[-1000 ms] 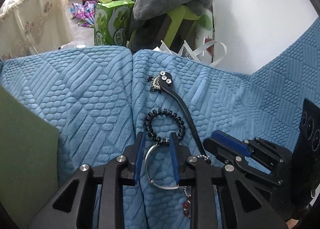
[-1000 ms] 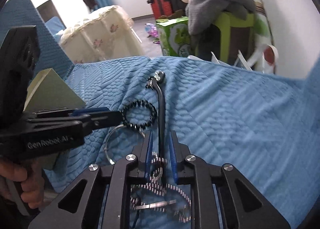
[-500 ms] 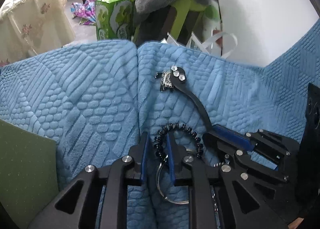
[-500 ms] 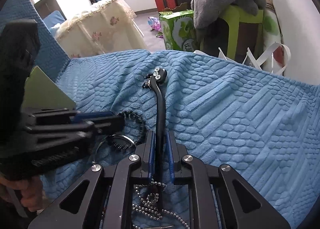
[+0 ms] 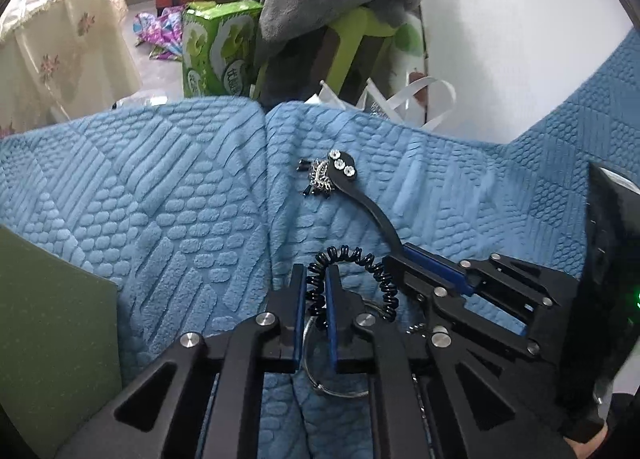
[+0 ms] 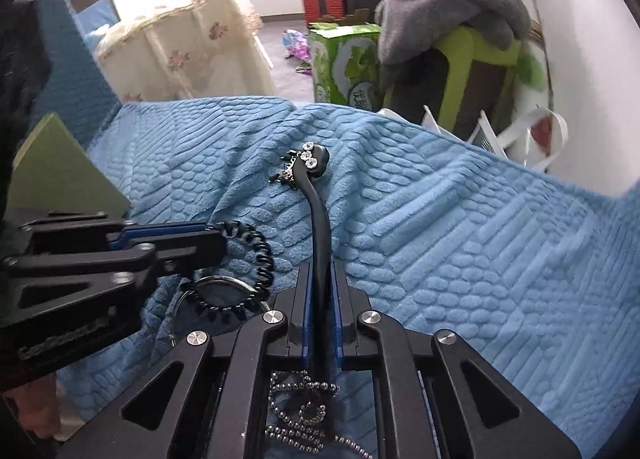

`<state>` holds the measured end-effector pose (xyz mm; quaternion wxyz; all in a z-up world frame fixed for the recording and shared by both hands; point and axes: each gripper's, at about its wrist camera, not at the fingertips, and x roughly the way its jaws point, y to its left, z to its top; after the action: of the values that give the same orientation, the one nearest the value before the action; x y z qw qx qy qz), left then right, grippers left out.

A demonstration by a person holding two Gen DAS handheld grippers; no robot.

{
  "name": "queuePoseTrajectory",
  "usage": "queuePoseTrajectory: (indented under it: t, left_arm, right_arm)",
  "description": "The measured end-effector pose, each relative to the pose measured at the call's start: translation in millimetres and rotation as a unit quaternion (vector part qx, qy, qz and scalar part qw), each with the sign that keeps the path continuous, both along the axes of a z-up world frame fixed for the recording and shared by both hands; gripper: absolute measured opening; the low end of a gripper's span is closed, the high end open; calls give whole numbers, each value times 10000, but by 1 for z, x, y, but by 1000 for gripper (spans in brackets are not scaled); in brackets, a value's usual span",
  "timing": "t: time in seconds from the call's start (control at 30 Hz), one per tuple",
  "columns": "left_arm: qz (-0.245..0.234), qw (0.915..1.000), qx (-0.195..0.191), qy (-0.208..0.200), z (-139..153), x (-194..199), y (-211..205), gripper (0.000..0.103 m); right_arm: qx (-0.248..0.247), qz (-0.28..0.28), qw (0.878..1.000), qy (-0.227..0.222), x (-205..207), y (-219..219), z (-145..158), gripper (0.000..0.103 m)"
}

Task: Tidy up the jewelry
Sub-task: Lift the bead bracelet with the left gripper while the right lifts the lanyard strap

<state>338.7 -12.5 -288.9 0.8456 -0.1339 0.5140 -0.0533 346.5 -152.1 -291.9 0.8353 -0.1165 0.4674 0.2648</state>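
The left tool [image 5: 316, 279] is squeezed shut on the black coil bracelet [image 5: 380, 279], which lies on the blue blanket [image 5: 160, 199] near its front edge, on top of a silver ring [image 5: 340, 391]. The right tool [image 6: 320, 271] is pinched tight on the black hair stick [image 6: 318, 215]. The stick's flowered end points to the blanket's far edge, and a bead chain [image 6: 304, 411] lies under the right tool.

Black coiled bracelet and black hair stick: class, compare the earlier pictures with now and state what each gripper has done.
The left gripper closed its jaws onto the black coiled bracelet, which earlier lay loose between them. The right gripper closed onto the black hair stick with white flowers. The blue textured blanket, thin silver ring and bead chain stayed put.
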Motion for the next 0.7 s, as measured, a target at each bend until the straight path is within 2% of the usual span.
queuePoseTrajectory:
  t: [0.27, 0.7]
  left_arm:
    - [-31, 9996, -9, -267, 29, -15, -1, 7]
    - [16, 9965, -54, -829, 96, -61, 22, 7]
  right_arm:
    - [395, -412, 9983, -81, -3, -9, 28, 6]
    - [1043, -957, 9856, -928, -34, -22, 98, 6]
